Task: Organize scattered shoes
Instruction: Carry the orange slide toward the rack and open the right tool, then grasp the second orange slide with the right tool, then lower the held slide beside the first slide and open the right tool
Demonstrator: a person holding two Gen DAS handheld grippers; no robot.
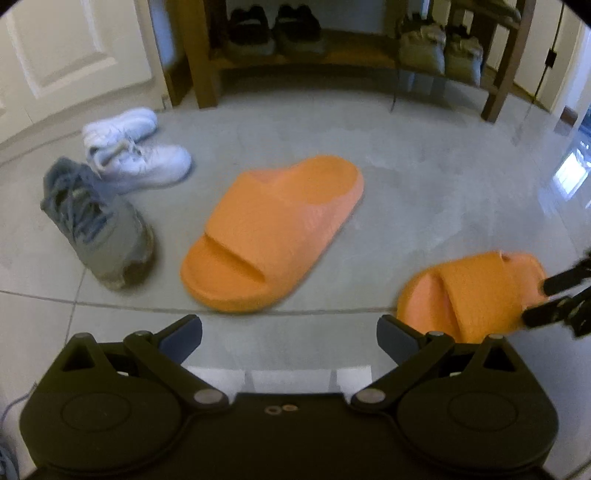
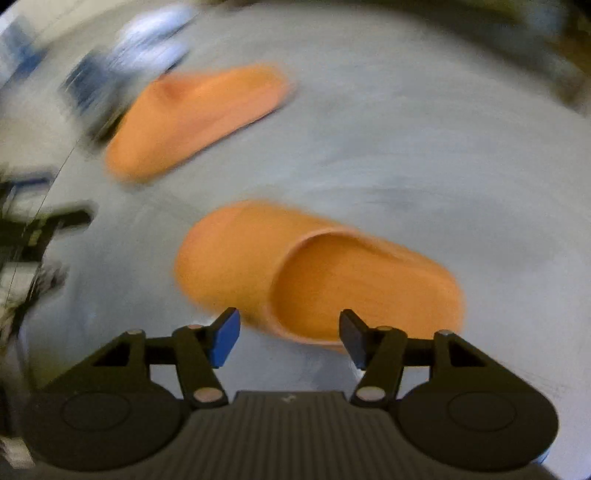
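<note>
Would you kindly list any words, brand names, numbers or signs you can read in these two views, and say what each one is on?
None can be read.
Larger orange slide: textured relief on the strap, too blurred to read as letters.
Second orange slide: no print visible.
White sneakers and grey sneaker: any branding too blurred to read.
Shoes on the wooden rack: too small and dim.

Motion blur is smearing the whole right wrist view; the white sneakers (image 2: 155, 33) are showing only as streaks. In the left wrist view, the right hand-held gripper (image 1: 535, 301) is being cut off by the edge.
</note>
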